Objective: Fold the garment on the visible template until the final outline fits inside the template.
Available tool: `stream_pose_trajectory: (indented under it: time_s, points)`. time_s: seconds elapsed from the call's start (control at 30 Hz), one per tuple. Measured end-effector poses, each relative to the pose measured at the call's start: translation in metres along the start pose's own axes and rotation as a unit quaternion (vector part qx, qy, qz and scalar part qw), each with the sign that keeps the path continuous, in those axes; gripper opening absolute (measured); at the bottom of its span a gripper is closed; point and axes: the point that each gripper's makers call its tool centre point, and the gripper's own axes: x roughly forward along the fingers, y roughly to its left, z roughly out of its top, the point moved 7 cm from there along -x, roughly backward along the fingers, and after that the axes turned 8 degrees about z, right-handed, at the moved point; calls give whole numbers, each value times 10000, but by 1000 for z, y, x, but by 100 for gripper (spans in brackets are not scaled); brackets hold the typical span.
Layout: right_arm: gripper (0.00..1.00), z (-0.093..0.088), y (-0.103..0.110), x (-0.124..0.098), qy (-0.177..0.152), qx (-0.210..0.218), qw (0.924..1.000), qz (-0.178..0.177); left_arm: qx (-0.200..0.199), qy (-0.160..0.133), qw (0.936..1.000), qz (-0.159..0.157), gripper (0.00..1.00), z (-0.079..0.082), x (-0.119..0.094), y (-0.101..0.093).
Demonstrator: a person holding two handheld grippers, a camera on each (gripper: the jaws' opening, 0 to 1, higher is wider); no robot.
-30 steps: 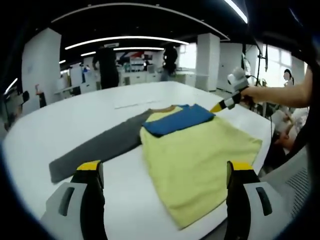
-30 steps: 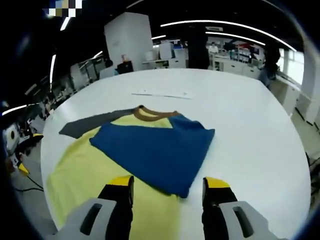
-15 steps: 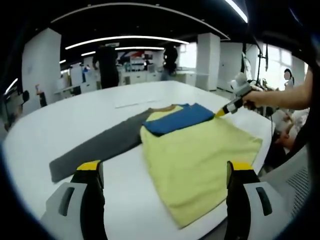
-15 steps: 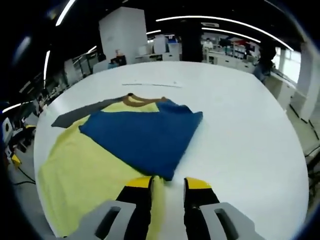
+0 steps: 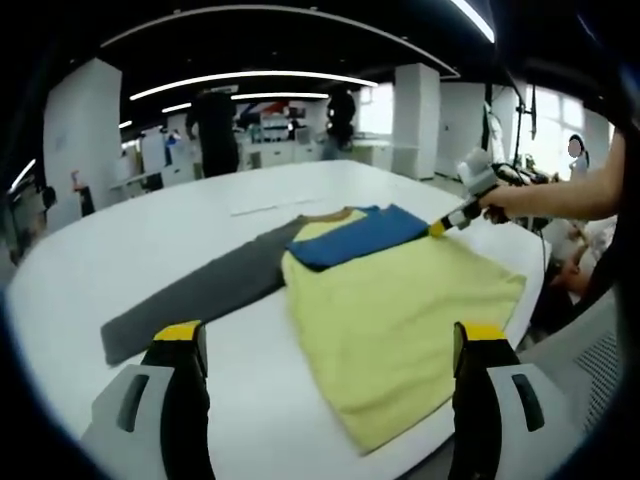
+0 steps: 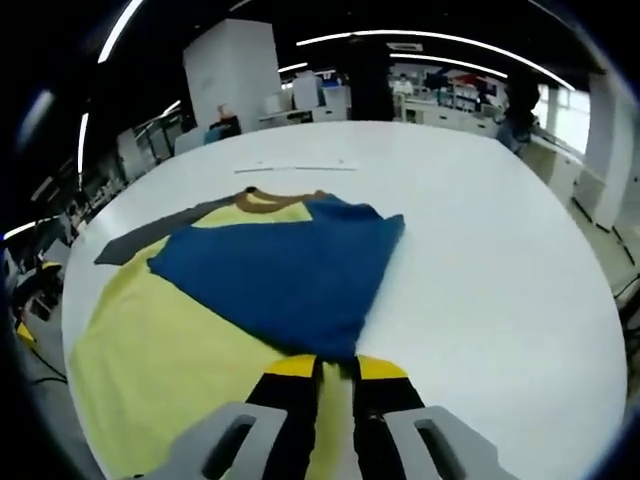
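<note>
Both grippers (image 5: 325,400) have grey bodies and black jaws tipped with yellow.

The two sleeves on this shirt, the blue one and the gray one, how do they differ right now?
The blue sleeve is folded in over the yellow body, while the gray sleeve lies stretched out flat on the white table. The right gripper has its jaws nearly closed on the blue sleeve's tip; the gray sleeve has no gripper on it, and the left gripper hangs open short of it. Both join the body near the brown collar.
</note>
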Motion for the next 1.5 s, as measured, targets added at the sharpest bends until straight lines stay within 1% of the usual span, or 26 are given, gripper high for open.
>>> stream_pose_trajectory:
  time_s: [0.13, 0.47, 0.83, 1.1, 1.37, 1.5]
  points:
    - [4, 0, 1, 0, 24, -64, 10000, -38, 20, 21, 10000, 25, 99, -1, -1, 1]
    - [2, -1, -7, -4, 113, -121, 9998, -127, 50, 51, 10000, 48, 99, -3, -1, 2]
    - [3, -4, -16, -11, 146, -9, 9998, -128, 6, 134, 9999, 85, 99, -5, -1, 6]
    - [8, -7, -13, -19, 145, 95, 9998, -83, -7, 215, 9997, 119, 99, -9, -2, 9]
    - [5, -8, -14, -24, 156, 57, 9998, -127, 20, 204, 9997, 152, 99, -7, -1, 11]
    - [7, -9, -15, -27, 158, 55, 9998, -75, 28, 212, 9996, 182, 99, -7, -1, 14]
